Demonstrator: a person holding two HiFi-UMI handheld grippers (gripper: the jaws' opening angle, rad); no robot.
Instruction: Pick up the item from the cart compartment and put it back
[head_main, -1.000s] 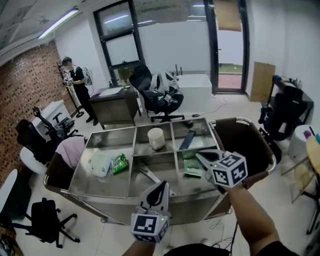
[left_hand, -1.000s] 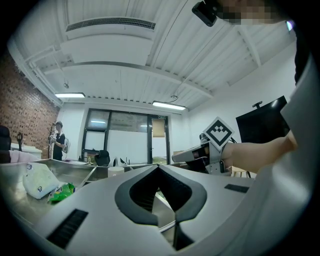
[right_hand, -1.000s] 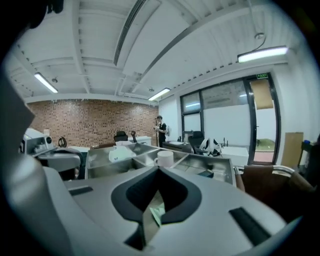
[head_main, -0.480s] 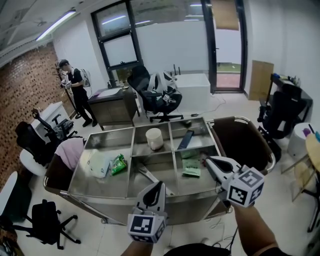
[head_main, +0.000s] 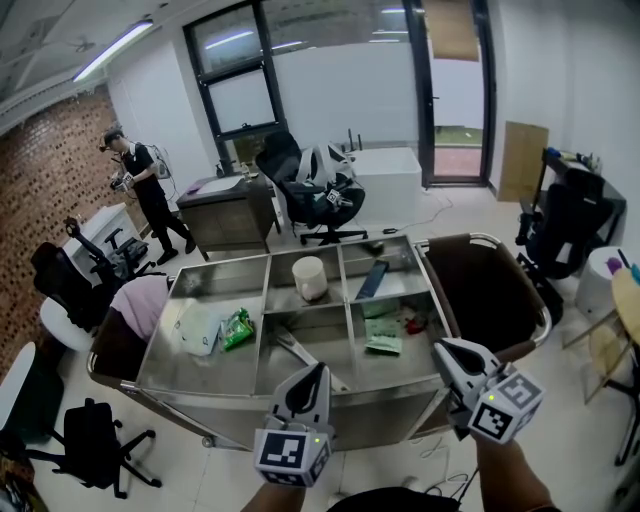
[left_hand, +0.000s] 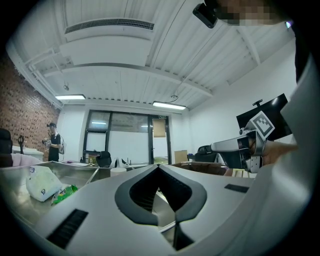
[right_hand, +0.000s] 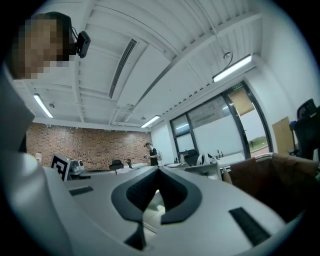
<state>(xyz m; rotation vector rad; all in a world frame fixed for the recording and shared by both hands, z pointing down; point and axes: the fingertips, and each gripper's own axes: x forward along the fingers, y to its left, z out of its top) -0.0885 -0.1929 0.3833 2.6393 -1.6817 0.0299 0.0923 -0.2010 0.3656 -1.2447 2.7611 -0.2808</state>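
A steel cart (head_main: 215, 392) with several compartments stands in front of me. In it lie a white cup (head_main: 311, 277), a black flat item (head_main: 374, 279), a green packet (head_main: 384, 340), a small red item (head_main: 413, 325), a second green packet (head_main: 238, 327) and a white bag (head_main: 198, 330). My left gripper (head_main: 319, 369) hovers over the cart's near edge, shut and empty; in its own view the jaws (left_hand: 159, 166) meet at the tips. My right gripper (head_main: 441, 346) hangs off the cart's near right corner, shut and empty, its jaws (right_hand: 159, 169) closed.
A metal tool (head_main: 300, 352) lies in the near middle compartment. A brown chair (head_main: 480, 290) stands right of the cart, a pink-draped chair (head_main: 135, 305) to its left. Office chairs, a desk (head_main: 232, 200) and a person (head_main: 140, 190) are at the back.
My right gripper has drawn back from above the right compartment toward me and to the right, still shut. The left gripper has barely moved. The person at the back has stepped left.
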